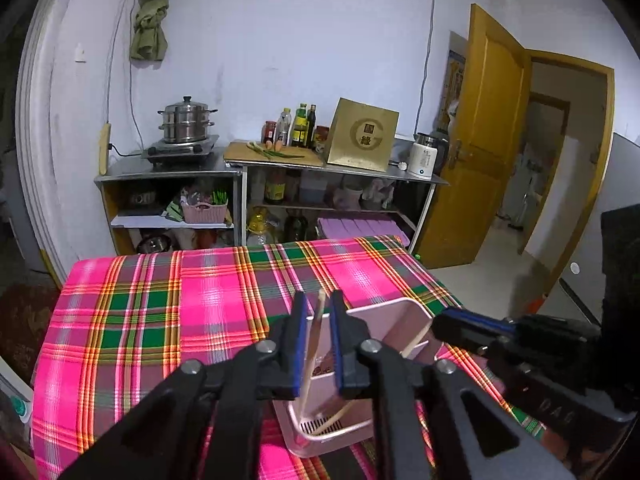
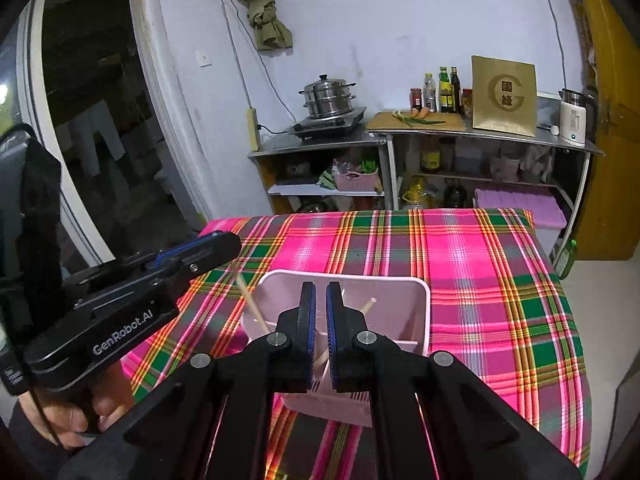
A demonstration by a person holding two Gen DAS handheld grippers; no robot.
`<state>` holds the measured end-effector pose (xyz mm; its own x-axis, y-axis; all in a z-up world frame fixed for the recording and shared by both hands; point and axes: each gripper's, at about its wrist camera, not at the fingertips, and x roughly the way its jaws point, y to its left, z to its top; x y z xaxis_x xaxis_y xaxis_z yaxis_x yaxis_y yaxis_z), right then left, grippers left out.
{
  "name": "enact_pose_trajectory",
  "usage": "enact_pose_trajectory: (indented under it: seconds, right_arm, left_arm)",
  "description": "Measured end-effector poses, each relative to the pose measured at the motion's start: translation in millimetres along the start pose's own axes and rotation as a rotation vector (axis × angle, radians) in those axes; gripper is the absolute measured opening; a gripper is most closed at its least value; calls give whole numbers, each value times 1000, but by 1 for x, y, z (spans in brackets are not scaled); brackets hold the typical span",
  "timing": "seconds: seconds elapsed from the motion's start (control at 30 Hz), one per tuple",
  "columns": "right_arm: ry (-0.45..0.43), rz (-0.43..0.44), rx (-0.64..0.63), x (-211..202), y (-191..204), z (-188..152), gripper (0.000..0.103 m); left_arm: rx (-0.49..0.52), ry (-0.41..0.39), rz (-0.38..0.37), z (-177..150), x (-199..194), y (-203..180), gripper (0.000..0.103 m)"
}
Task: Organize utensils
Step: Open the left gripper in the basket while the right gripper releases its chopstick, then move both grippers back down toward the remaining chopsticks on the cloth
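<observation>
A pink plastic utensil holder [image 1: 396,316] stands on the plaid tablecloth [image 1: 160,300]; it also shows in the right wrist view [image 2: 400,300]. My left gripper [image 1: 319,304] is above the holder, its jaws slightly apart, with a wooden chopstick [image 1: 314,344] standing between them, its lower end inside the holder. A second chopstick [image 1: 416,340] leans in the holder. My right gripper [image 2: 320,292] hovers over the holder, jaws nearly closed and empty. The chopsticks [image 2: 252,300] lean in the holder's left part, and another chopstick tip [image 2: 368,304] shows to the right.
The table's far edge faces a metal kitchen shelf [image 1: 240,168] with a steamer pot [image 1: 186,120], bottles [image 1: 300,124], a gold box [image 1: 362,136] and a kettle [image 1: 426,156]. A yellow door [image 1: 492,140] stands open at right. The right gripper's body [image 1: 520,344] is close beside the left.
</observation>
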<state>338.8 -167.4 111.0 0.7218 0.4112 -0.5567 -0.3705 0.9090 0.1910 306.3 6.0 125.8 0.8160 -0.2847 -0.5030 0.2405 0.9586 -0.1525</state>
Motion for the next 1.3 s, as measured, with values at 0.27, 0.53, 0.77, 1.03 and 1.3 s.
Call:
enact_pose_trajectory:
  seconds: [0.27, 0.53, 0.77, 1.03, 1.3]
  right_arm:
    - [-28, 14, 10, -42, -3, -31, 16]
    - [-47, -18, -6, -97, 5, -92, 16]
    - [-29, -16, 0, -126, 11, -148, 16]
    - [-3, -13, 11, -143, 18, -191, 16]
    - [1, -53, 2, -154, 18, -206, 16]
  left_arm:
    - [-14, -11, -3, -29, -37, -4, 22]
    - [-5, -15, -35, -91, -91, -29, 22]
    - [-9, -11, -49, -145, -125, -41, 22]
    - [-21, -9, -36, -174, -148, -40, 22]
    - [-4, 13, -14, -196, -156, -38, 28]
